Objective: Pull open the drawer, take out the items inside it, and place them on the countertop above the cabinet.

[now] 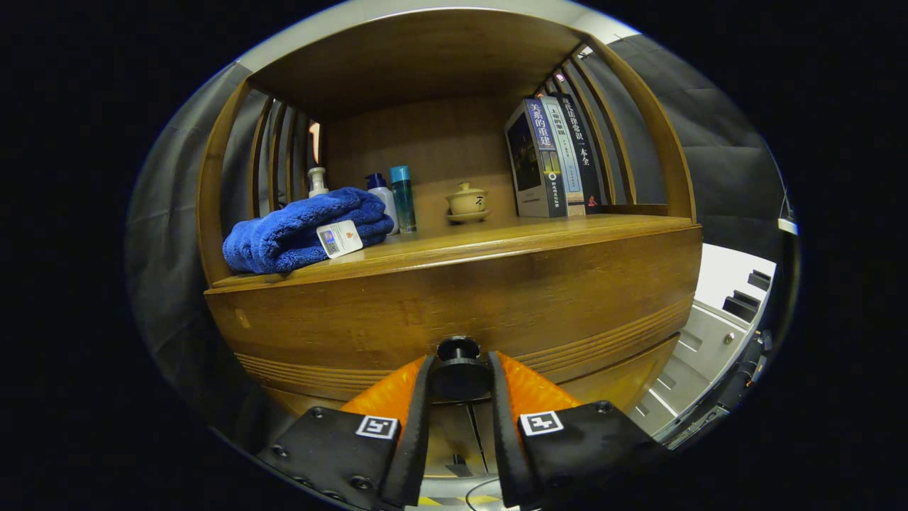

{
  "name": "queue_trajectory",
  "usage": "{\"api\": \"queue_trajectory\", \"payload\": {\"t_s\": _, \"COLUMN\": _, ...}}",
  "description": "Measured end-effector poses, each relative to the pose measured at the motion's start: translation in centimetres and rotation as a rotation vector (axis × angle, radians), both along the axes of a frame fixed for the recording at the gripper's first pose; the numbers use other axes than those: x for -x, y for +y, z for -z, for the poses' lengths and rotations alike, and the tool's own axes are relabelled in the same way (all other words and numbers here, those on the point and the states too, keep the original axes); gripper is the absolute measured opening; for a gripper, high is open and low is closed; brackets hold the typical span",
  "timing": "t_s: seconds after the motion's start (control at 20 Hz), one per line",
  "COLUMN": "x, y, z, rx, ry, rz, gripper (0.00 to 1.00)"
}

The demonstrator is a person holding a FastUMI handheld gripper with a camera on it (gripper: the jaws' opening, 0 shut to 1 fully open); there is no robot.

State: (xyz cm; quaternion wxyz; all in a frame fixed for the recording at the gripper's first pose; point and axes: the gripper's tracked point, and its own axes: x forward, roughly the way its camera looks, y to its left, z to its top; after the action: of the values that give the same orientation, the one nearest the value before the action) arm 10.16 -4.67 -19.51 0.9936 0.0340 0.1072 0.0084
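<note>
Clenched on the black drawer knob (459, 369), the tongs (460, 380) are seen below the tabletop (496, 241). If pulled off-axis, the round knob could be lost.

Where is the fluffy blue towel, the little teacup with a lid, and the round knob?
towel (298, 231), gripper view, middle of the folded pile
teacup (467, 201), gripper view, its body
knob (459, 370), gripper view, its round head between the tongs' fingers
</note>
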Motion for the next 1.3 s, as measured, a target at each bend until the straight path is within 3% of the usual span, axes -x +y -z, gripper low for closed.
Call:
{"api": "queue_trajectory", "payload": {"t_s": 0.5, "x": -0.2, "y": 0.0, "z": 0.3, "rx": -0.025, "ry": -0.018, "rz": -0.011, "gripper": 0.39}}
{"api": "queue_trajectory", "payload": {"t_s": 1.3, "x": 2.0, "y": -0.1, "z": 0.3, "rx": -0.014, "ry": 0.000, "rz": -0.005, "gripper": 0.39}}
